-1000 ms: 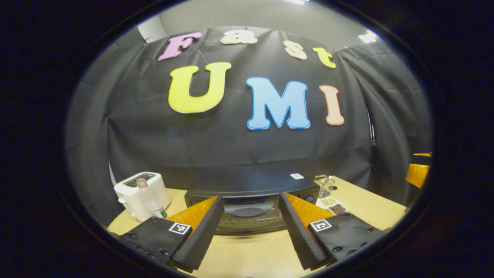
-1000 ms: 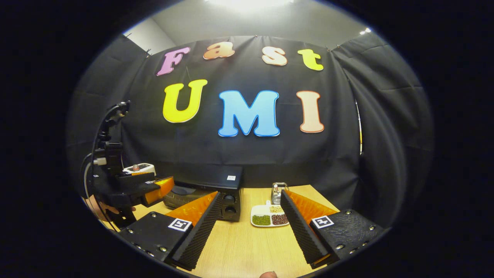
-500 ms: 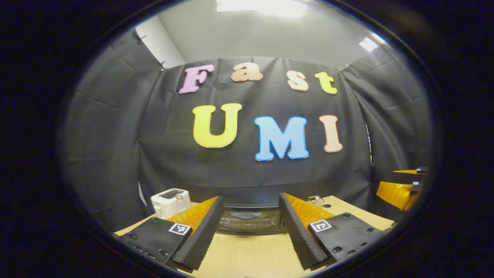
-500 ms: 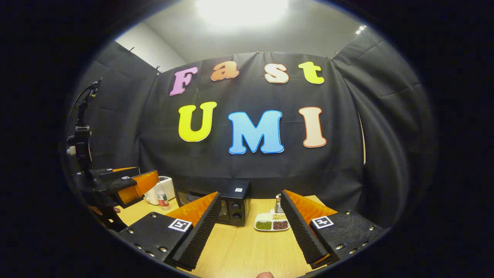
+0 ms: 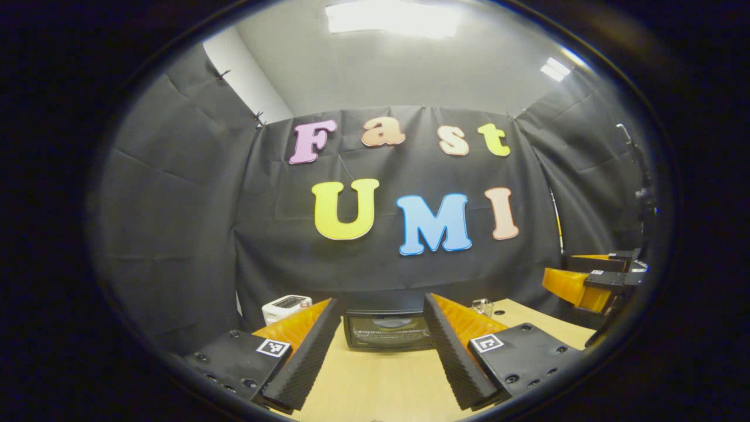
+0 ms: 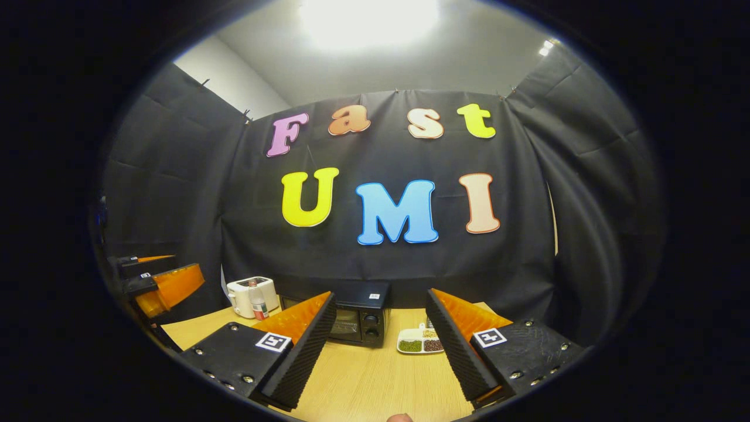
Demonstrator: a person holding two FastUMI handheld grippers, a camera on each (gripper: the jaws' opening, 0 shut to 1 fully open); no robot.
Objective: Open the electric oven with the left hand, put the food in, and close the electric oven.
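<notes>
Left gripper [image 5: 381, 351] was spread wide, nothing between its fingers, held above the light wooden table [image 5: 381, 387]. Straight ahead between the fingers sat the black boxy electric oven [image 5: 388, 330] at the table's far edge against the black cloth wall, door closed, glass front facing the camera. White toaster [image 5: 285, 306] stood left of the oven. Right gripper [image 5: 577, 281] showed at the far right edge of the left gripper view, raised off the table.

In the right gripper view, right gripper [image 6: 378, 351] was also spread wide and empty, above the table. The oven [image 6: 357, 319] sat ahead-left, its knobs on the right side. White divided dish of green, brown and pale food [image 6: 420, 341] lay on the table just right of the oven, apart from it. A clear plastic bottle [image 6: 256, 300] stood in front of the toaster [image 6: 249, 291]. Left gripper [image 6: 158, 281] hovered at the left edge.
</notes>
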